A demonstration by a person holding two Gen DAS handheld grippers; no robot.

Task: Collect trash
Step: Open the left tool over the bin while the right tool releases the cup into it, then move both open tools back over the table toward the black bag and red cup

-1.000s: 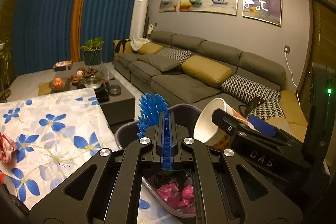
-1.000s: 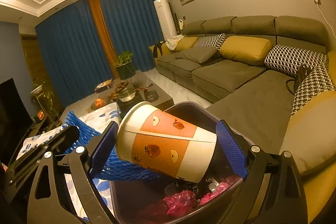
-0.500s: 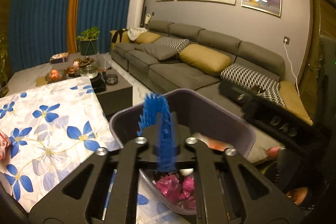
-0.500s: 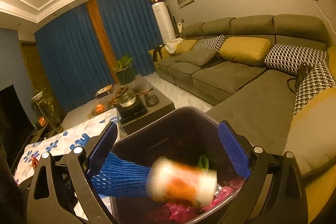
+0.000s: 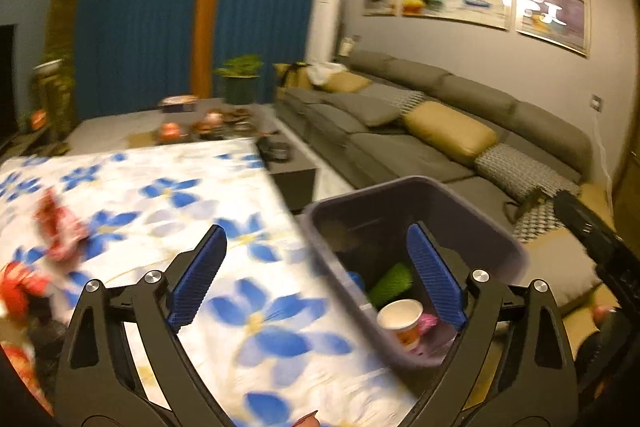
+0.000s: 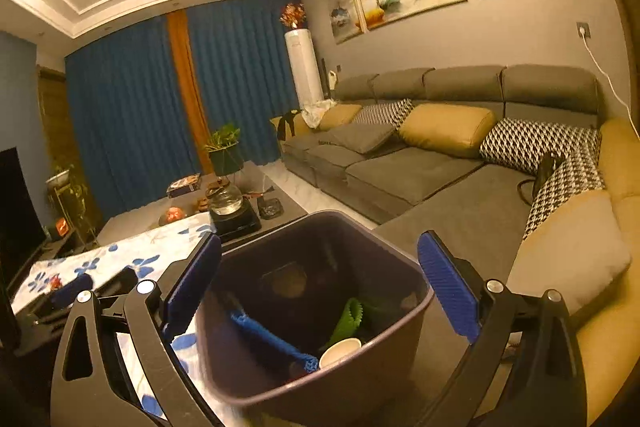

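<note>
A dark purple trash bin (image 5: 472, 205) (image 6: 400, 251) stands beside the flowered table. Inside lie a paper cup (image 5: 402, 319) (image 6: 340, 349), a blue foam net (image 6: 266, 337), a green foam net (image 5: 390, 283) (image 6: 350, 317) and pink wrapper bits (image 5: 428, 321). My left gripper (image 5: 320, 281) is open and empty, over the table edge and the bin's left rim. My right gripper (image 6: 320, 291) is open and empty above the bin. Red wrappers (image 5: 60, 231) lie on the tablecloth at the left, blurred.
The table has a white cloth with blue flowers (image 5: 168, 211). A dark coffee table (image 6: 240, 211) with a glass teapot and fruit stands behind it. A grey sofa (image 6: 420, 163) with cushions runs along the right. The other gripper shows at the right edge (image 5: 600, 247).
The right gripper opened and the paper cup fell into the bin. The left gripper opened and dropped the blue foam net into the bin, then swung left over the table.
</note>
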